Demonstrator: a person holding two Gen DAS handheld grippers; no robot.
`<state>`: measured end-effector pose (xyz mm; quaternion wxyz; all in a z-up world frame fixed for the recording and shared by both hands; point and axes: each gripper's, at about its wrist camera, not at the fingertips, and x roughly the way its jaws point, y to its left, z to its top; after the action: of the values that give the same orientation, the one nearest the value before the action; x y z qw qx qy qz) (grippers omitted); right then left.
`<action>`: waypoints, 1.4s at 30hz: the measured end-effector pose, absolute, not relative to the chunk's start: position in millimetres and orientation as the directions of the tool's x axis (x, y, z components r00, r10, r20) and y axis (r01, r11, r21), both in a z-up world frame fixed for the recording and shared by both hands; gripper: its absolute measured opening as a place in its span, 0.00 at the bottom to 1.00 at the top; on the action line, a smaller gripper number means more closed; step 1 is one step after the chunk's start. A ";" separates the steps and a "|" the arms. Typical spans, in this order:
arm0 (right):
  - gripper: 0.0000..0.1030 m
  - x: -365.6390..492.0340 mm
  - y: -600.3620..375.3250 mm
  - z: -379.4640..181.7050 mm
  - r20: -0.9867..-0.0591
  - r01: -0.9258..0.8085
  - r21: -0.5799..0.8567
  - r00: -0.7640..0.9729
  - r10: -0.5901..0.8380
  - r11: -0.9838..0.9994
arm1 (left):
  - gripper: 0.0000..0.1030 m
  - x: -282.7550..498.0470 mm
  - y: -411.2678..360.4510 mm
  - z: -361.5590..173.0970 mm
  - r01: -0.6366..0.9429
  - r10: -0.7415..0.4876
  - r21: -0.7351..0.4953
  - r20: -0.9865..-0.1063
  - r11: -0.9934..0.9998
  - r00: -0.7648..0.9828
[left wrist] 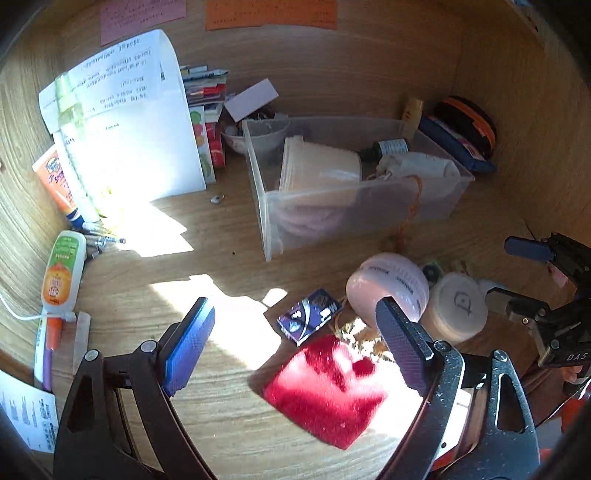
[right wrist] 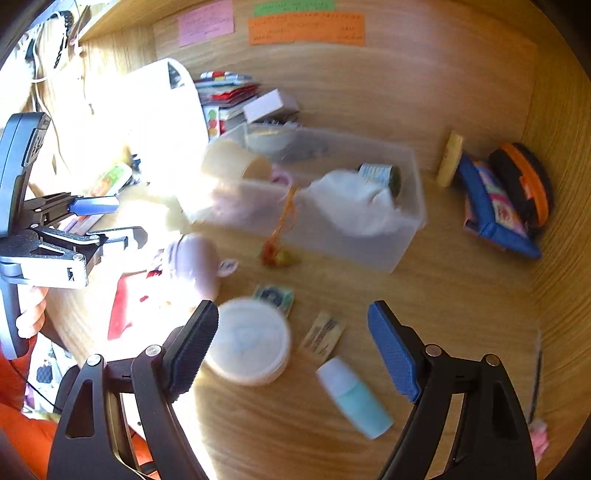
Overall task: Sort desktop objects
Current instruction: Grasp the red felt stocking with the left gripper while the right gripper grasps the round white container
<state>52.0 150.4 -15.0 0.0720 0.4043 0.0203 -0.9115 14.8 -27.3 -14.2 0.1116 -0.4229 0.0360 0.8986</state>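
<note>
Both claws hang released: left gripper [left wrist: 295,339], right gripper [right wrist: 291,343]. The right could knock the white tub [right wrist: 248,341] at its nine o'clock into the pink jar [right wrist: 194,264].

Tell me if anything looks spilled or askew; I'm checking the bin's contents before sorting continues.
An orange cord hangs out over the front wall of the clear bin onto the desk. Inside, a dark bottle lies on its side.

A cluttered home desk nook, as we saw it.

We looked into a wood-grain desk [left wrist: 229,229] closed in by matching panels, with sticky notes [right wrist: 306,29] on the back wall. A clear plastic bin [left wrist: 332,218] held household odds and ends, a sunscreen tube [left wrist: 55,181] leaned at one side, cosmetic jars [left wrist: 388,284] sat in front, and printed papers [left wrist: 140,122] stood against the back.
</note>
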 end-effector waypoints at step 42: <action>0.61 43.8 137.0 -64.9 -0.777 0.185 0.113 -0.596 -0.203 -0.976 | 0.32 27.0 3.1 -60.0 -0.317 0.183 0.002 -0.815 -0.948 -0.551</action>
<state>43.8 137.0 -64.9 0.1086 0.4360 -0.0102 -0.8933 27.0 3.1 -60.0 0.1424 -0.4522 0.0744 0.8774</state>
